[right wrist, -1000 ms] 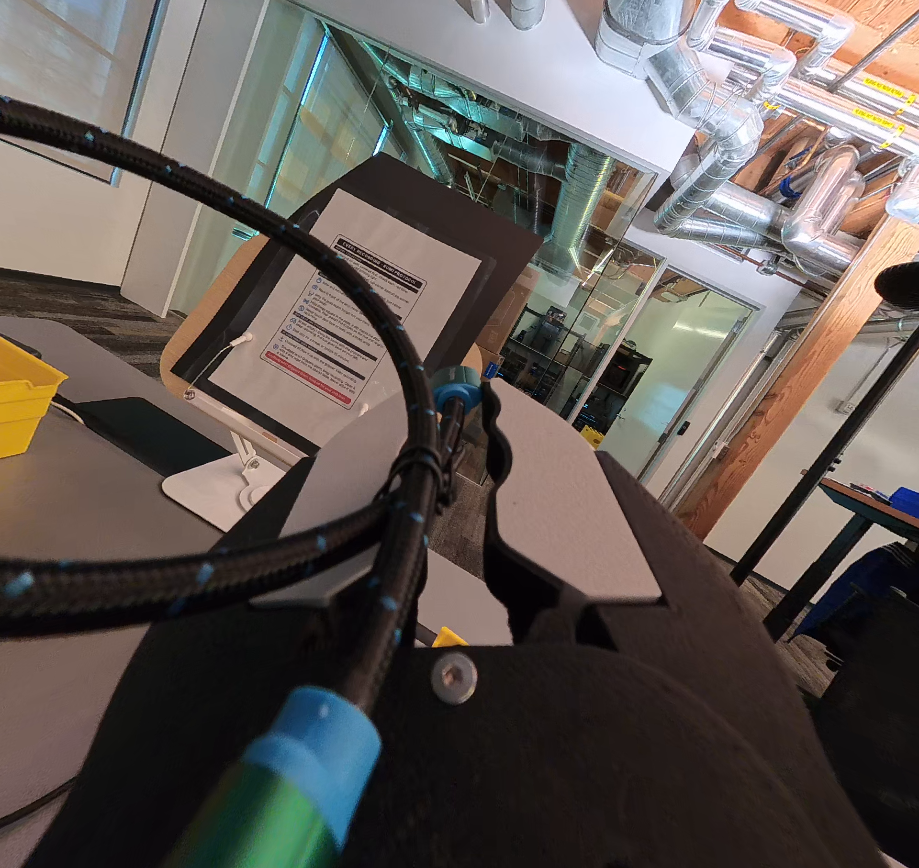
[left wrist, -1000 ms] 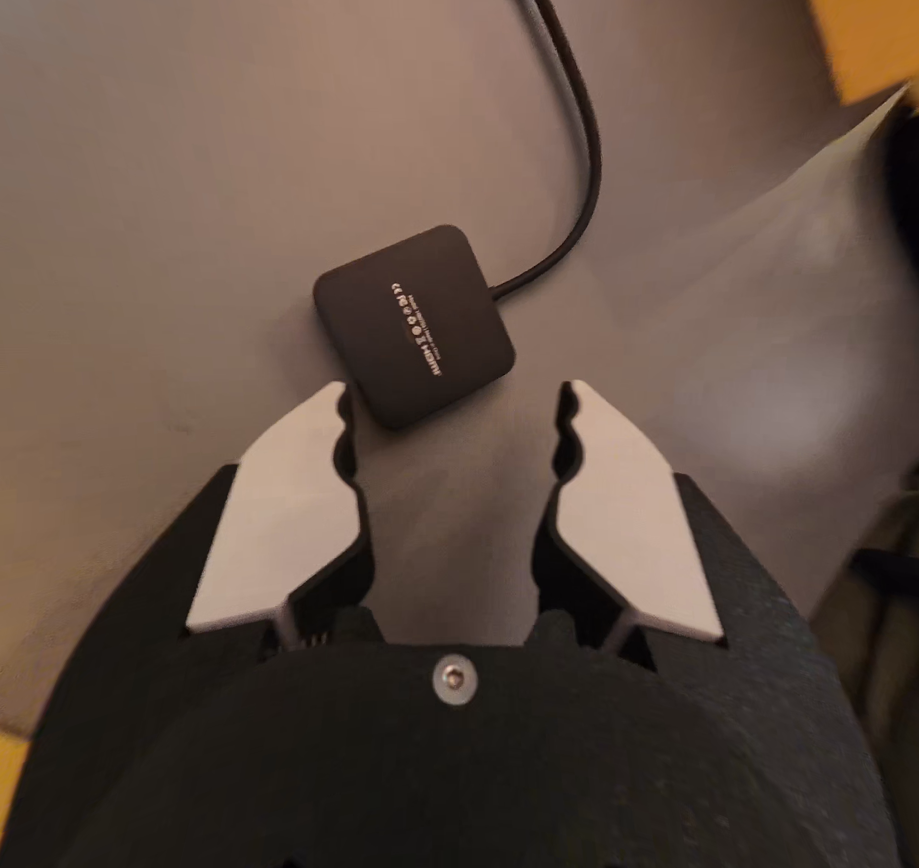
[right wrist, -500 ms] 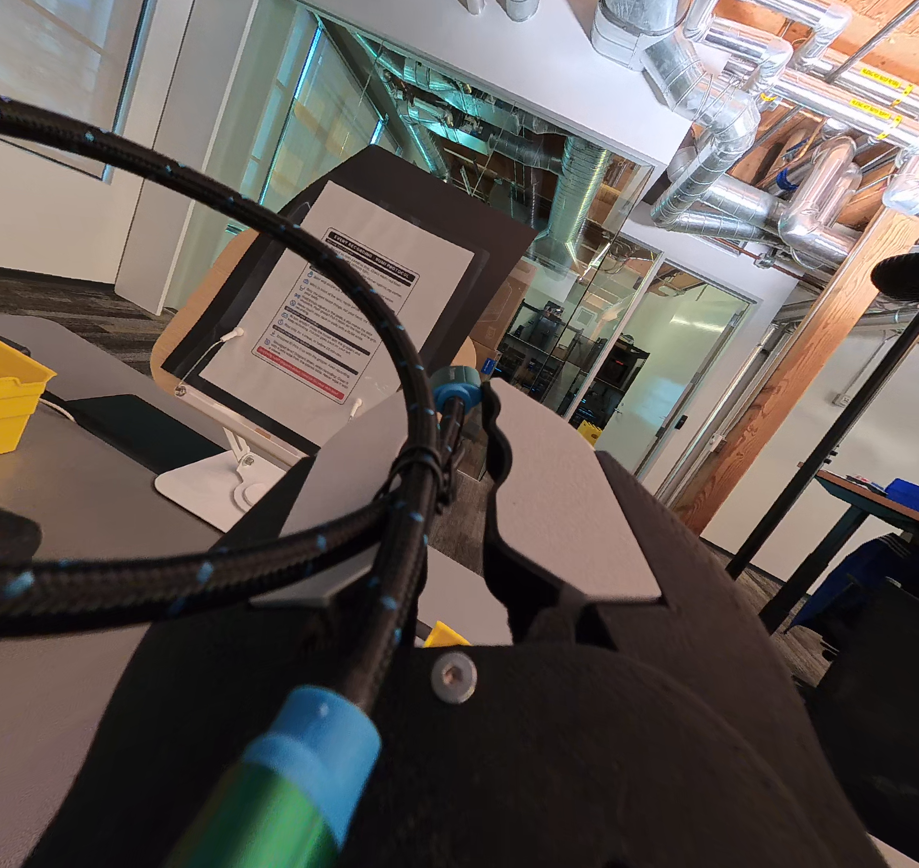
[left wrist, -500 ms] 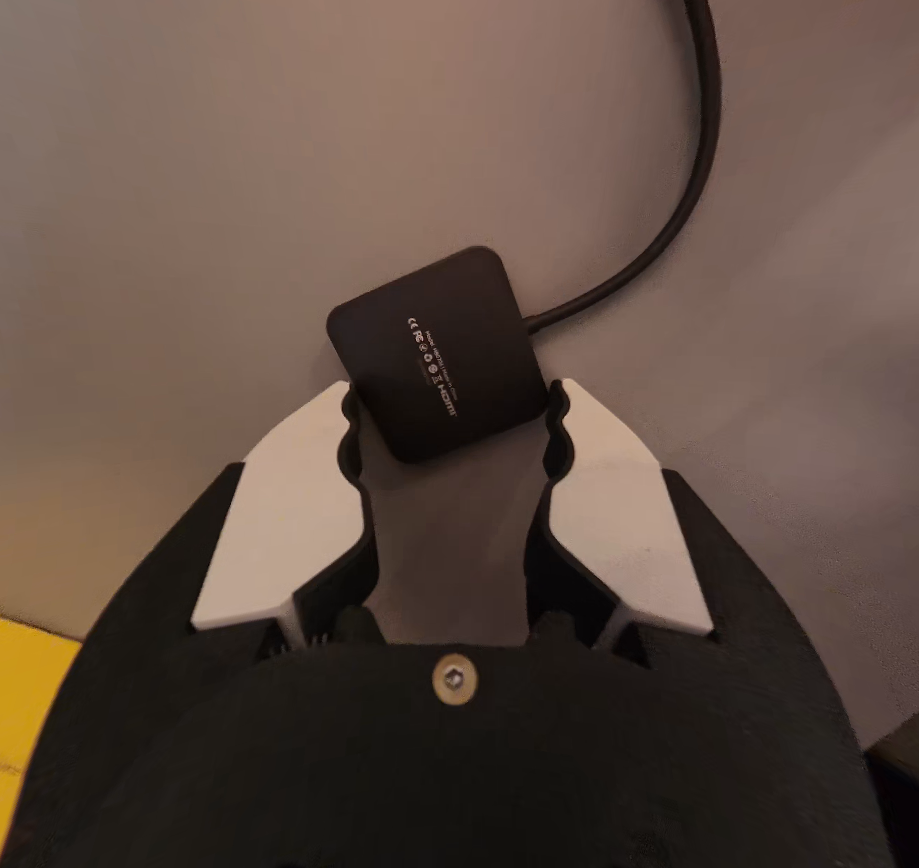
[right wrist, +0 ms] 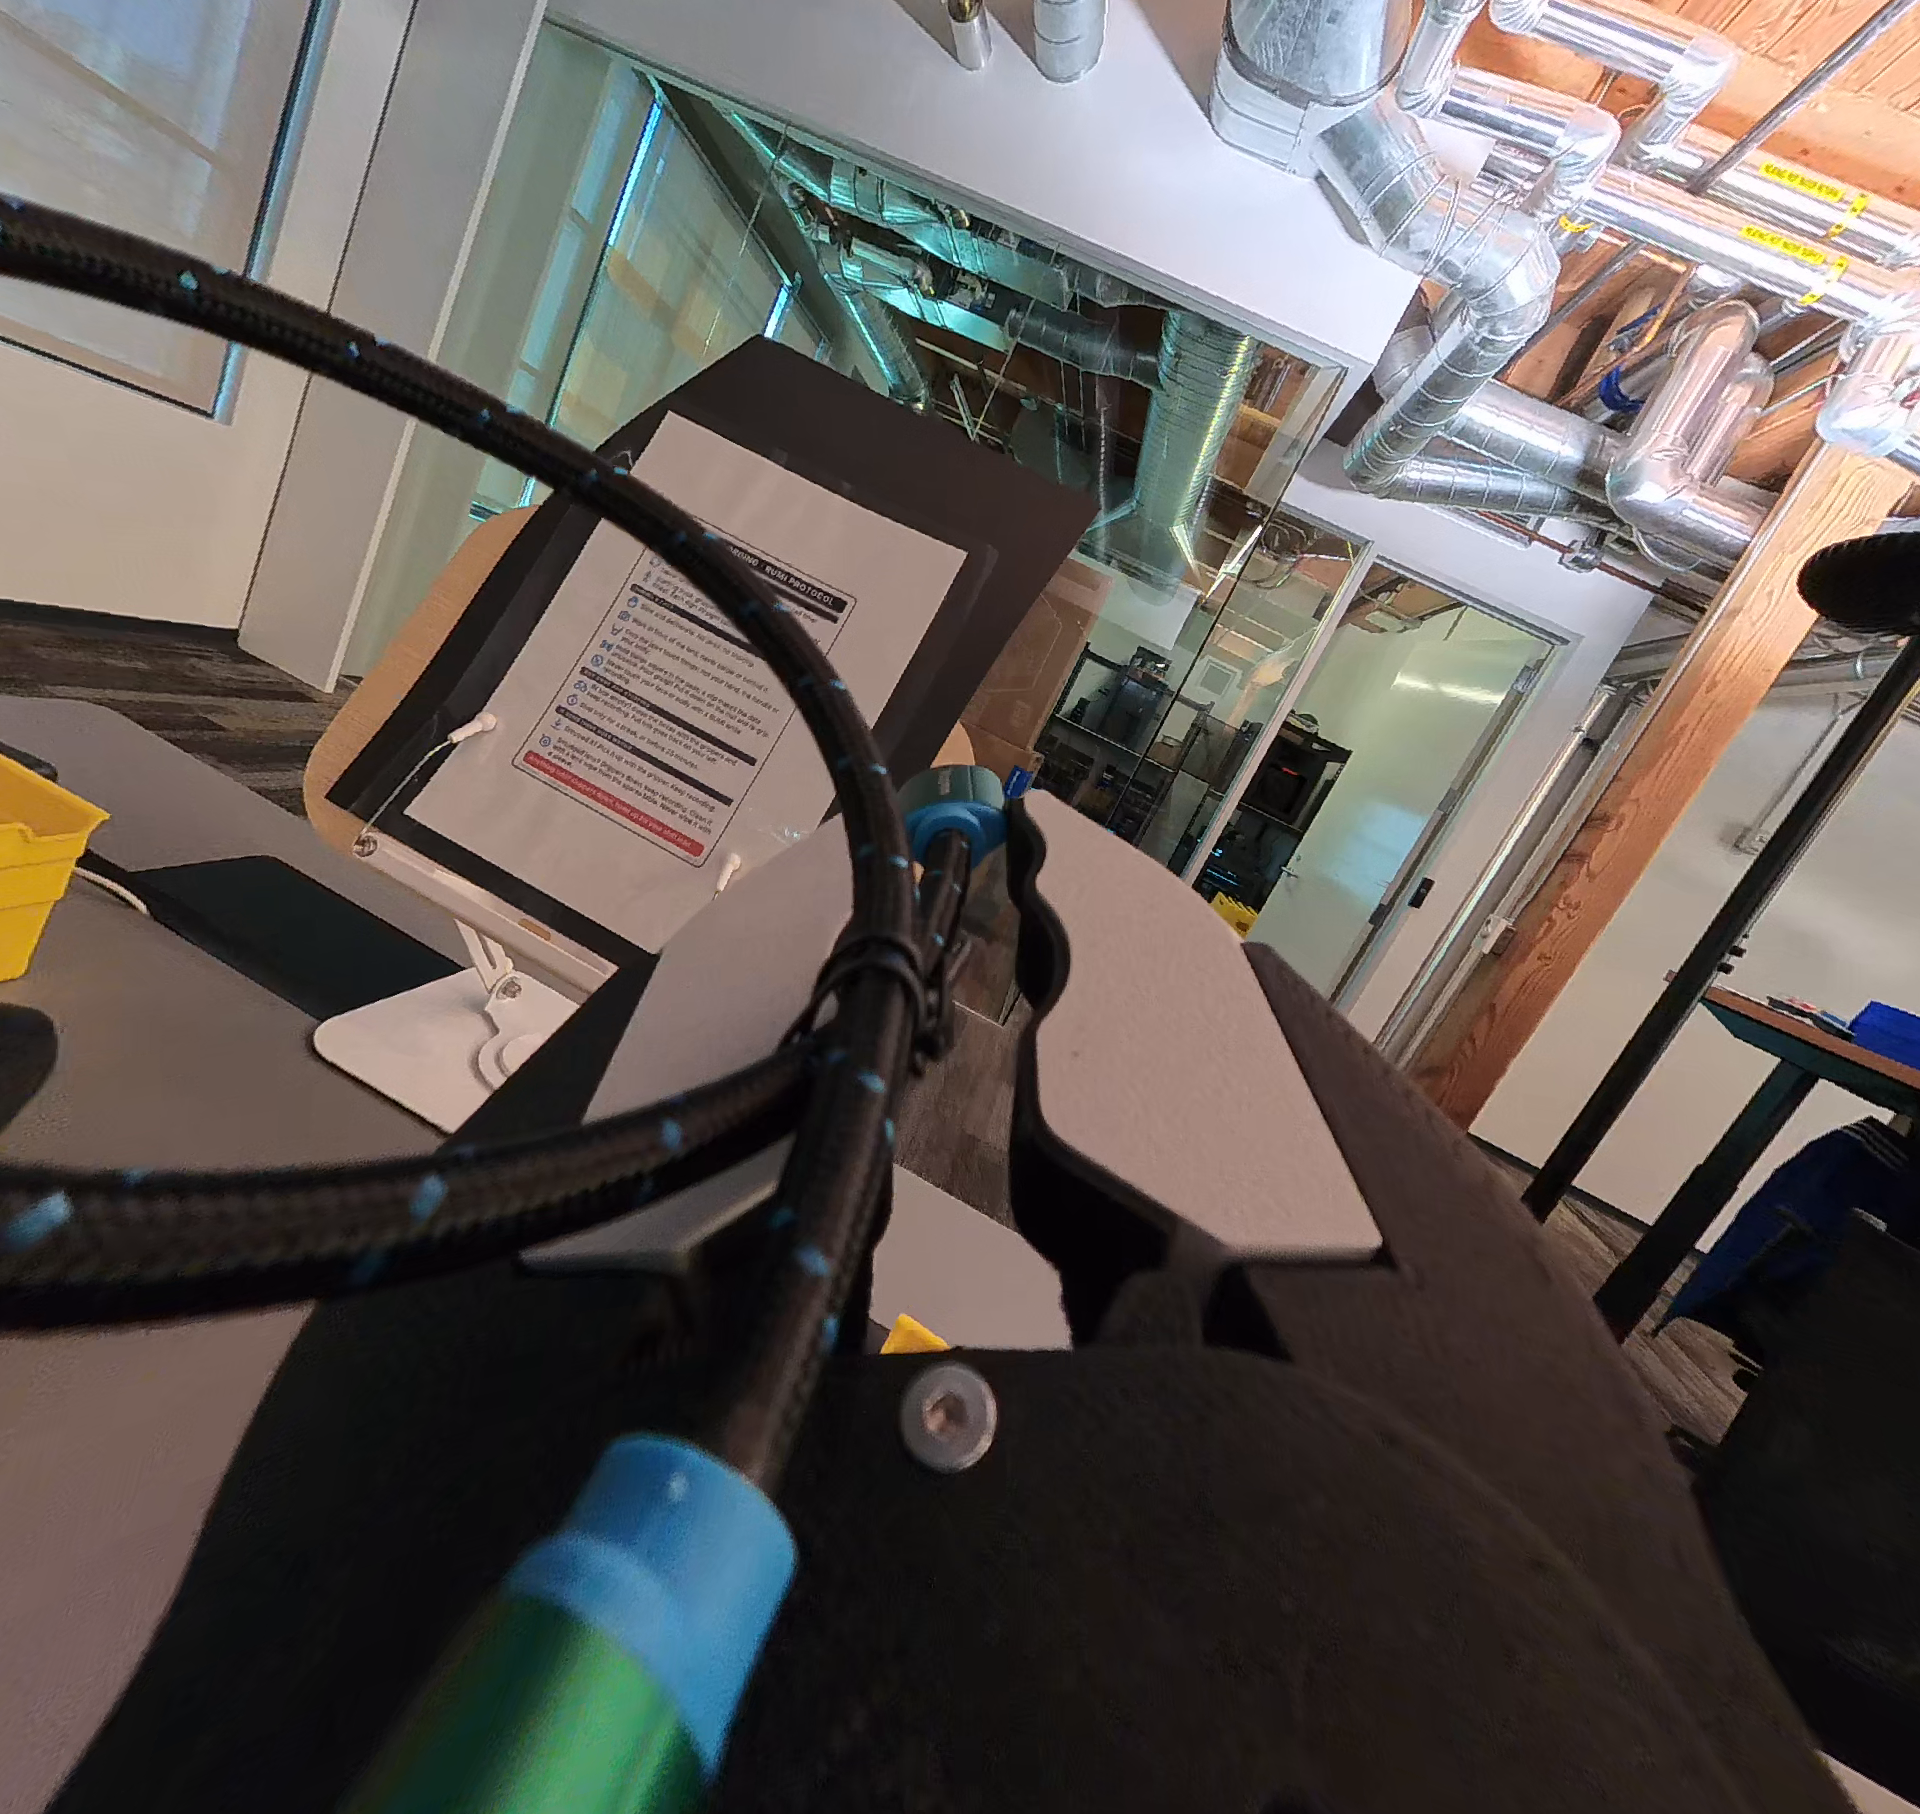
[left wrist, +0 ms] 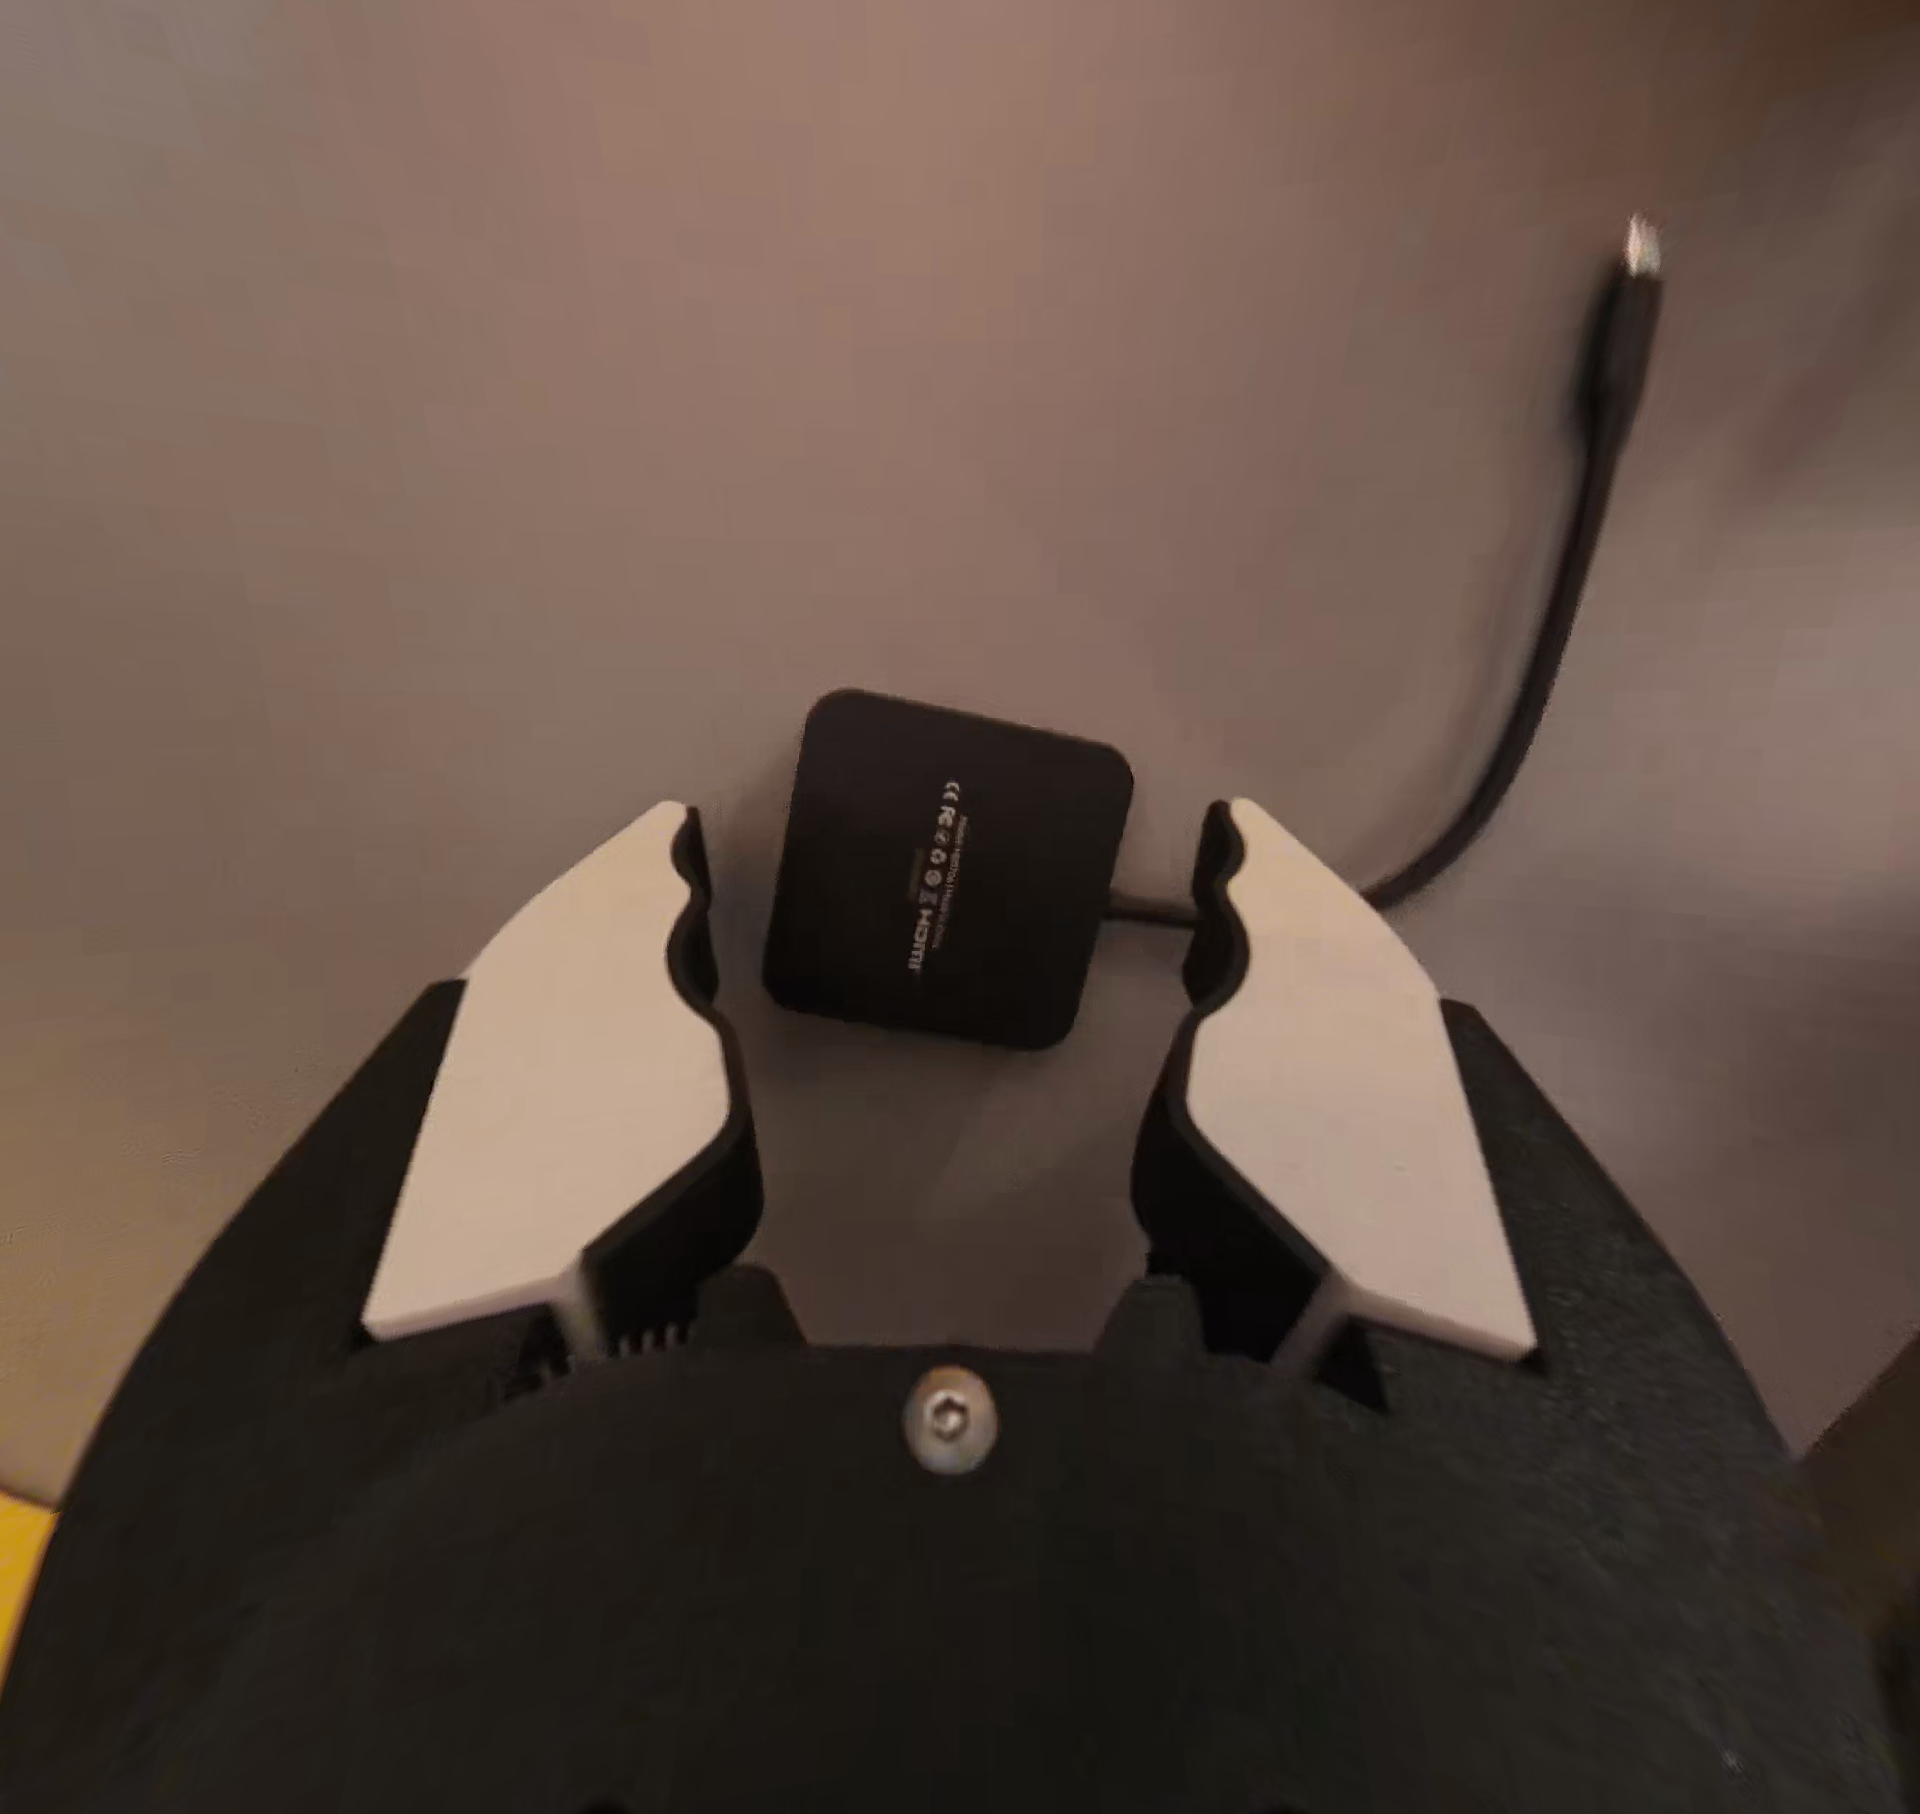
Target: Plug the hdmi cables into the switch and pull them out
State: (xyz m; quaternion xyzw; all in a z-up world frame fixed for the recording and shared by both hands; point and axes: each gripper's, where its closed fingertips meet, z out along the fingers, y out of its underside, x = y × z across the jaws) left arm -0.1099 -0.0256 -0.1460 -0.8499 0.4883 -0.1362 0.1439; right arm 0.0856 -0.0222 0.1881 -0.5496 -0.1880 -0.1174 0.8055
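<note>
The black square switch [left wrist: 945, 871] lies flat on the grey table [left wrist: 623, 414], between the fingertips of my left gripper [left wrist: 948, 819]. That gripper is open, with a gap to the switch on each side. The switch's own thin black lead [left wrist: 1558, 621] runs out to the right and curves up to a loose plug end [left wrist: 1642, 258]. My right gripper [right wrist: 961, 829] is lifted and tilted up, shut on a black braided HDMI cable [right wrist: 727, 559] just below its blue collar [right wrist: 951, 819]. The cable loops left, bound by a tie [right wrist: 883, 975]. Its other green and blue plug [right wrist: 644, 1608] lies over the gripper body.
A tablet stand holding a printed sheet [right wrist: 675, 673] stands on the table ahead of the right gripper. A yellow bin [right wrist: 31, 829] and a dark pad [right wrist: 260, 923] are to its left. A yellow edge [left wrist: 21, 1577] shows at the lower left of the left wrist view. Some 40 centimeters of space lies between my two pairs of fingers.
The left gripper has turned and shifted over the switch, which now sits squarely between slightly wider fingers; the lead's plug end has come into view. The right gripper has hardly moved.
</note>
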